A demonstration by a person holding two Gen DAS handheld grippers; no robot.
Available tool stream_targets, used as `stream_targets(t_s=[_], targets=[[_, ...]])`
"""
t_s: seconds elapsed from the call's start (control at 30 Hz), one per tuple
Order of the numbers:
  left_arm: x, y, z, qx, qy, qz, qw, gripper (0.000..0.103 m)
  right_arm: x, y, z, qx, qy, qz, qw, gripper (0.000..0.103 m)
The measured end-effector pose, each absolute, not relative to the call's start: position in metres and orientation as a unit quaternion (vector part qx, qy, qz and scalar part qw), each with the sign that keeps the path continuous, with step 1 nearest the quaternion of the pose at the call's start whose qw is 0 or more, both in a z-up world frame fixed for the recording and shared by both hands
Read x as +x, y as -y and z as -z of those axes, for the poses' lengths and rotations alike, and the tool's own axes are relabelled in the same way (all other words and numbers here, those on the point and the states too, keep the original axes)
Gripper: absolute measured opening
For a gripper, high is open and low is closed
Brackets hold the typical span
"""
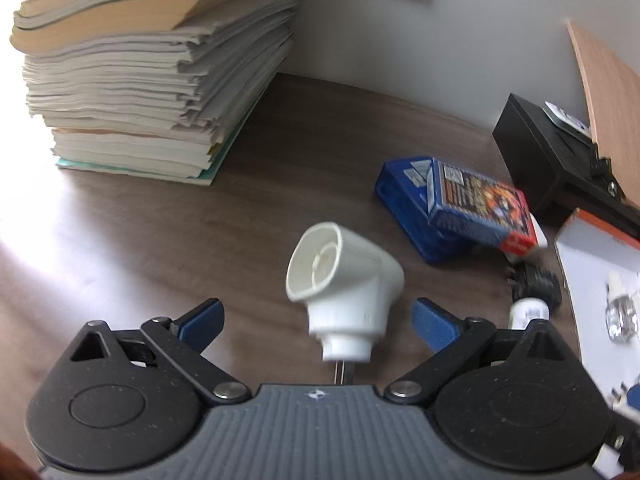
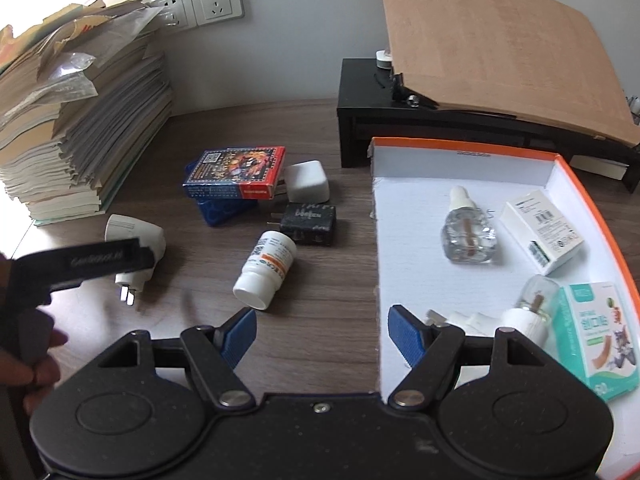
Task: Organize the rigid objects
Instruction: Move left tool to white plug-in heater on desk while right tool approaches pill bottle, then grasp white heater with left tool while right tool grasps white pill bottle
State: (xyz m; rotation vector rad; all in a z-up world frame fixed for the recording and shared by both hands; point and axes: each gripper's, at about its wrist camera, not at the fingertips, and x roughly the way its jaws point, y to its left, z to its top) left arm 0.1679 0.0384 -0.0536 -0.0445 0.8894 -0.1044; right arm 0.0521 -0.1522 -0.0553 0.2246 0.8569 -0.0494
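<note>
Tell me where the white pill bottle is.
In the right wrist view, the pill bottle lies on its side on the table, left of the box, just before the black charger.

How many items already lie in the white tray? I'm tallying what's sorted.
5: glass bottle, white box, green box, bulb-topped bottle, white plug piece partly behind the gripper; more may be hidden.

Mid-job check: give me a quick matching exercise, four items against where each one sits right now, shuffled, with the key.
Items:
1. white plug-in unit
2. pill bottle
3. playing-card box
4. clear glass bottle

Places:
A. inside the orange-rimmed tray
B. on the desk between the open left claw fingers, untouched
C. resting on a blue case
D. lying on its side on the desk, in front of the black adapter

Pairs: 1-B, 2-D, 3-C, 4-A
</note>
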Motion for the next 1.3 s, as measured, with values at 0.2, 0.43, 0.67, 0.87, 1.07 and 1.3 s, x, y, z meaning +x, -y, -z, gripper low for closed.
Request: stream_targets(t_s=[0.2, 0.43, 0.67, 0.87, 1.07, 1.3], targets=[[0.185, -0.033, 0.068, 0.002, -0.429, 0.076, 0.900, 0.090, 0.069, 0.145, 0.063, 0.114, -0.418, 0.023, 0.901, 0.086], [0.178, -0.038, 0.065, 0.020, -0.412, 0.102, 0.905, 0.068, 0.091, 0.132, 0.070, 0.130, -0.420, 0.012, 0.898, 0.086], [0.166, -0.053, 0.056, 0.008, -0.410, 0.098, 0.907, 0.068, 0.121, 0.122, 0.086, 0.123, -0.434, 0.024, 0.892, 0.078], [0.157, -0.057, 0.054, 0.007, -0.413, 0.098, 0.905, 0.068, 0.129, 0.113, 0.095, 0.085, -0.439, 0.029, 0.894, 0.040], [0.146, -0.054, 0.044, 0.000, -0.411, 0.097, 0.907, 0.067, 0.113, 0.117, 0.081, 0.087, -0.421, 0.018, 0.903, 0.040], [0.120, -0.035, 0.025, 0.000, -0.397, 0.112, 0.911, 0.067, 0.081, 0.132, 0.054, 0.084, -0.393, 0.011, 0.916, 0.040]])
